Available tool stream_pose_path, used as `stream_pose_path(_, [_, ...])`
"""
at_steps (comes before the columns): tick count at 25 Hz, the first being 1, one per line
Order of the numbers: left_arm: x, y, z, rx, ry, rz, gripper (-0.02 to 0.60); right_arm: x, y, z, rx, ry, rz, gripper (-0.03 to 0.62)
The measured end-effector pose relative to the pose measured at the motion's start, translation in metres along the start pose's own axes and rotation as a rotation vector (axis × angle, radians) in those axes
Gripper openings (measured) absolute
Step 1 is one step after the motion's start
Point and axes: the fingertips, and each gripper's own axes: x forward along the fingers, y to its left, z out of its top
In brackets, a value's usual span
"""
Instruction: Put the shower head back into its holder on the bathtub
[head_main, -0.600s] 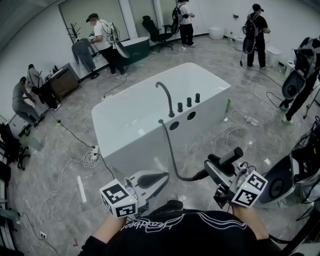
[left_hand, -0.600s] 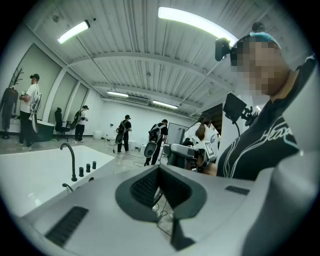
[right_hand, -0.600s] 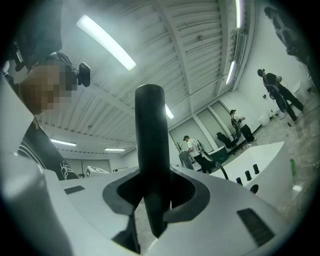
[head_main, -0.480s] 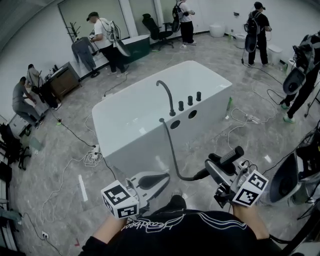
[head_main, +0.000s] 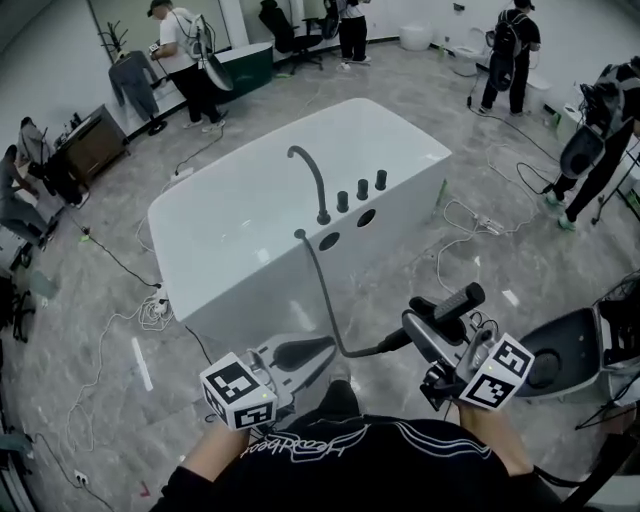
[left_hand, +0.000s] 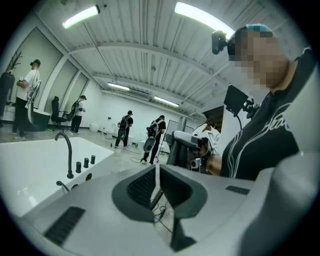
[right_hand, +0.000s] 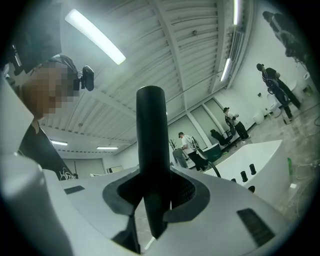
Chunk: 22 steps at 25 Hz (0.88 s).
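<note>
The white bathtub (head_main: 240, 230) stands ahead of me in the head view, with a dark curved spout (head_main: 310, 180), three dark knobs (head_main: 362, 190) and two dark holes (head_main: 329, 241) in its near rim. A dark hose (head_main: 325, 300) runs from the rim down to the black shower head (head_main: 447, 307). My right gripper (head_main: 432, 335) is shut on the shower head (right_hand: 150, 150), which stands upright between its jaws, short of the tub. At lower left my left gripper (head_main: 303, 353) is shut with nothing in it (left_hand: 157, 192).
Cables (head_main: 475, 225) and a power strip (head_main: 155, 305) lie on the grey floor around the tub. A green bottle (head_main: 443, 195) stands by its right end. A grey machine (head_main: 560, 365) sits close on my right. Several people (head_main: 505, 50) work further off.
The head view has shifted, so the tub now sits higher and further left in the picture. Both grippers keep their places; the right one still holds the shower head.
</note>
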Motion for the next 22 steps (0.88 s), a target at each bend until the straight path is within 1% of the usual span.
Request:
stream_pose_path(2, [0.012,0.02,-0.001,-0.032,0.001,-0.003,0.012,0.012,-0.018,0.003,0.013,0.012,-0.014,0.114])
stream_pose_path(3, [0.016,0.031,0.0,-0.05,0.001,-0.002,0.023,0.02,-0.026,0.004,0.018,0.016,-0.021,0.114])
stream_pose_path(5, [0.019,0.05,0.003,-0.083,-0.001,0.001,0.065,0.038,-0.04,0.008,0.038,0.026,-0.028,0.114])
stream_pose_path(8, [0.017,0.083,0.005,-0.114,-0.003,0.006,0.103,0.076,-0.059,0.012,0.077,0.028,-0.01,0.114])
stream_pose_path(12, [0.016,0.126,-0.005,-0.13,0.022,-0.004,0.144,0.125,-0.082,0.014,0.111,0.028,0.021,0.11])
stream_pose_path(15, [0.019,0.158,-0.007,-0.149,0.023,0.0,0.161,0.164,-0.095,0.026,0.146,0.026,0.05,0.11])
stream_pose_path(17, [0.025,0.173,-0.009,-0.157,0.029,-0.024,0.176,0.187,-0.102,0.035,0.142,0.017,0.064,0.11])
stream_pose_path(19, [0.032,0.185,-0.01,-0.142,0.052,-0.053,0.188,0.206,-0.109,0.046,0.138,0.0,0.073,0.11])
stream_pose_path(22, [0.04,0.201,-0.017,-0.129,0.09,-0.07,0.19,0.228,-0.117,0.061,0.176,-0.034,0.089,0.11])
